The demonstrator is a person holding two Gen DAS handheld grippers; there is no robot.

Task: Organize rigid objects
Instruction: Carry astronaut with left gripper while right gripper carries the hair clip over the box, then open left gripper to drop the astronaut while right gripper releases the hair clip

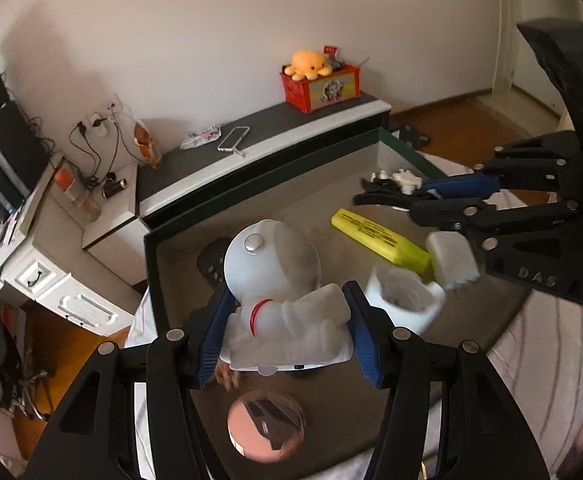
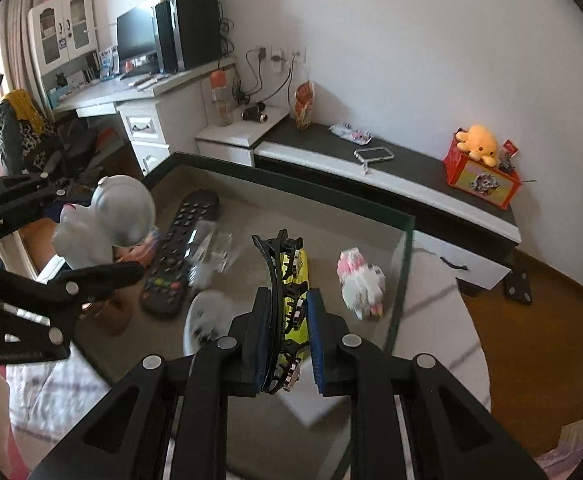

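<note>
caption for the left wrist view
Left gripper holds a white astronaut figure above the tray.

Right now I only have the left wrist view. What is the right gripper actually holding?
Observer: The right gripper is shut on a black hair clip with toothed edges.
Operator: Is the remote fully visible from your side? Mine hides it behind the astronaut figure.
Observer: Yes, the black remote lies whole on the tray, beside the astronaut figure held in the left gripper.
Operator: Anything past the highlighter?
Observer: A pink and white block toy lies right of the yellow highlighter.
</note>
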